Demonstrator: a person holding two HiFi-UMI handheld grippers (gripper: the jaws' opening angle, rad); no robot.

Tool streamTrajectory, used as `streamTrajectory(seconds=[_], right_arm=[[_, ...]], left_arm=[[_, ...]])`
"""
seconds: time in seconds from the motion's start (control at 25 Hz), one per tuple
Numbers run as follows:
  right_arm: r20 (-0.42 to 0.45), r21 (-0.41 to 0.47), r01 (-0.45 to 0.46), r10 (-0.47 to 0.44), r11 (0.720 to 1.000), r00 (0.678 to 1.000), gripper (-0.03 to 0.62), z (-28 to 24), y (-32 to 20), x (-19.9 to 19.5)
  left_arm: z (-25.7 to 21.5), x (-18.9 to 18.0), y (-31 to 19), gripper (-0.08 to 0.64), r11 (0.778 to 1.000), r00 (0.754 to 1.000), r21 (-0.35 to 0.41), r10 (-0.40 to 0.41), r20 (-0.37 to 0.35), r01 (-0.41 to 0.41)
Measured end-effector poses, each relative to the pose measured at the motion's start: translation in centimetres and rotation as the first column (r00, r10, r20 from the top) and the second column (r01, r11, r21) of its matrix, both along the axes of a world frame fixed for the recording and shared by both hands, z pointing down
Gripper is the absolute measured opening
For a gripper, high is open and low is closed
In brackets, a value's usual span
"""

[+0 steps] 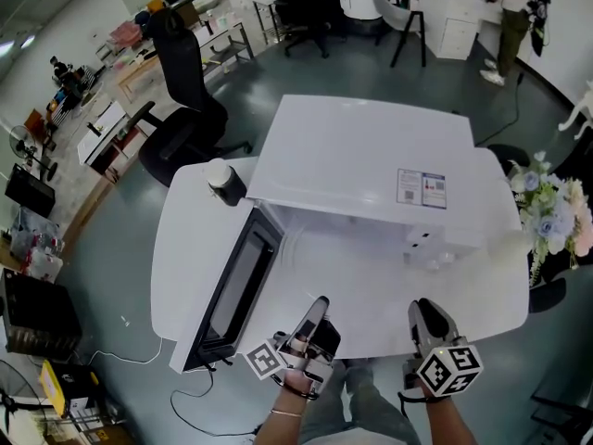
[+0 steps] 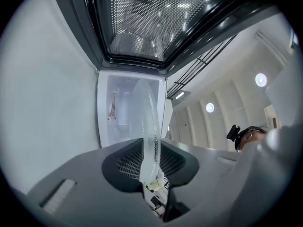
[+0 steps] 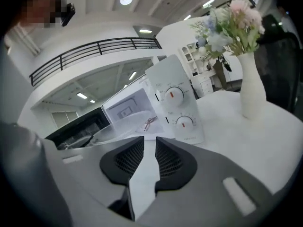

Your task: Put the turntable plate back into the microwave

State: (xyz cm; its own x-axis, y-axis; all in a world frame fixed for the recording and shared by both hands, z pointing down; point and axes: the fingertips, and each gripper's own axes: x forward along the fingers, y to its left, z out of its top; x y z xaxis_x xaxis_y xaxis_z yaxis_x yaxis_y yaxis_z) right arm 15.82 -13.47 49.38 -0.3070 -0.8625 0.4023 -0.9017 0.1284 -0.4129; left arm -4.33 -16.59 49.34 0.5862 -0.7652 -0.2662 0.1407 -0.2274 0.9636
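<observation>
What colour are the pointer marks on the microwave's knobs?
Orange, on white knobs; right gripper view.

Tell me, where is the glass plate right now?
In the left gripper view, the glass plate stands edge-on, clamped in the left gripper, facing the open microwave.

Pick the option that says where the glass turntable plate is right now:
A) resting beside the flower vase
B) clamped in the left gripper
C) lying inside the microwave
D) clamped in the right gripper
B: the left gripper view shows the clear turntable plate edge-on, pinched between the pads of the left gripper, in front of the open microwave; the right gripper has nothing between its jaws.
</observation>
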Motion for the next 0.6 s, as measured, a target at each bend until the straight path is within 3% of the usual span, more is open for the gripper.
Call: streamTrajectory(seconds=[0.2, 0.6], right_arm=[[-0.214, 0.002, -0.025, 0.025, 1.0, 0.977, 0.017, 0.5, -0.4, 0.0], [-0.248, -0.012, -0.037, 0.032, 0.999, 0.968, 0.009, 2.3, -0.8, -0.1]], left_arm=[[0.0, 0.0, -0.6, 0.072, 1.0, 1.0, 0.005, -0.011, 0.003, 0.011], [0.5, -0.2, -1.4, 0.072, 0.999, 1.0, 0.004, -0.031, 0.001, 0.031]])
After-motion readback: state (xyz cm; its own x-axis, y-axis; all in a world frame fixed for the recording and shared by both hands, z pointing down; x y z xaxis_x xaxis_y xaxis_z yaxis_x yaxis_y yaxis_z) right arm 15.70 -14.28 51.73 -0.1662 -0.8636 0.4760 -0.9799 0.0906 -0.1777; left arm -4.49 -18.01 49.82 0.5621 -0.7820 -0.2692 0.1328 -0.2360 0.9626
